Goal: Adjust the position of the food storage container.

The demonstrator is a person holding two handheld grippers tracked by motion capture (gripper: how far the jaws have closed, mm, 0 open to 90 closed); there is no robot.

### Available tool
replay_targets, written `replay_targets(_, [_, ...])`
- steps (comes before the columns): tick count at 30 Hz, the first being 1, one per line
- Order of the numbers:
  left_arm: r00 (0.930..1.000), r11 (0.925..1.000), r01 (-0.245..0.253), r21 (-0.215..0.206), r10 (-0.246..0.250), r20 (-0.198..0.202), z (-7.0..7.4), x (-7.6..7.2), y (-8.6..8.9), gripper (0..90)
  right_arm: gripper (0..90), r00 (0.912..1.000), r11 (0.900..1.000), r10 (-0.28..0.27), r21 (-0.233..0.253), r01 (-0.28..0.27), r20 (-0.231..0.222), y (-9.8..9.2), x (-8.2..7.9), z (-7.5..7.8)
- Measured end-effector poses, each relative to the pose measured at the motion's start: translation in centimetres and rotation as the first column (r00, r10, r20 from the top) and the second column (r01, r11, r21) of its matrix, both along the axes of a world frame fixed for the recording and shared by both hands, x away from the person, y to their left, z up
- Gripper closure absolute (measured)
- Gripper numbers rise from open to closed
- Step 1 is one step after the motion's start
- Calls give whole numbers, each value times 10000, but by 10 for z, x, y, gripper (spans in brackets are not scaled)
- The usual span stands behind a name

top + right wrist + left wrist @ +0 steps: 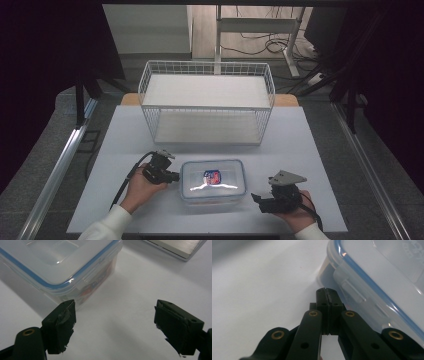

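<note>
A clear plastic container (213,180) with a blue-rimmed lid sits on the white tabletop (310,165), at the 6 o'clock side of the surface in the high view. A small red-and-blue label (212,176) shows through the lid. A white wire basket (207,102) stands at 12 o'clock from the container, well apart from it, with a pale flat board inside.

The left hand-held gripper (172,176) lies at 9 o'clock from the container, just beside its short side, held by the person's left hand (141,190). In the left gripper view, the left hand-held gripper (327,293) has its jaws pressed together with nothing between them. The tips sit just beside the container's side latch (352,290); contact with the latch cannot be determined.

The right hand-held gripper (256,200) lies at 4 o'clock from the container, near its corner, held by the person's right hand (295,212). A grey three-cornered plate (287,178) sits on top of it. In the right gripper view, the right hand-held gripper (115,327) has its jaws spread wide, with bare tabletop between them. One jaw tip stands close in front of the container's corner (62,287); the other stands well apart from the container.
</note>
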State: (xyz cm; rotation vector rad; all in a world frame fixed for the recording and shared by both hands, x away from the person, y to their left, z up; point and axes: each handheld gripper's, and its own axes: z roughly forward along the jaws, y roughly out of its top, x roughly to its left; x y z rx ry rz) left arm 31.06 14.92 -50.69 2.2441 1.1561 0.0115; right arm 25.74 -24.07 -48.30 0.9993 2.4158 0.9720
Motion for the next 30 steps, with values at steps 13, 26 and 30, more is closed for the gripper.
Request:
replay_targets(13, [9770,9704,-1866,-1531,1997,746,24,-36,36,382,179,9997,9953,207,944,-219,144,-5,-1,4])
replay_targets(26, [9832,9673,-1189,-2242,1462,1093,27,-49,37,235,173,9991,9829,-106,1834,178,-404,-9,3,5])
replay_targets(30, [9811,9674,-1310,-2166,1579,1118,28,-50,36,209,171,9985,9766,-11,2148,128,-544,-8,3,7])
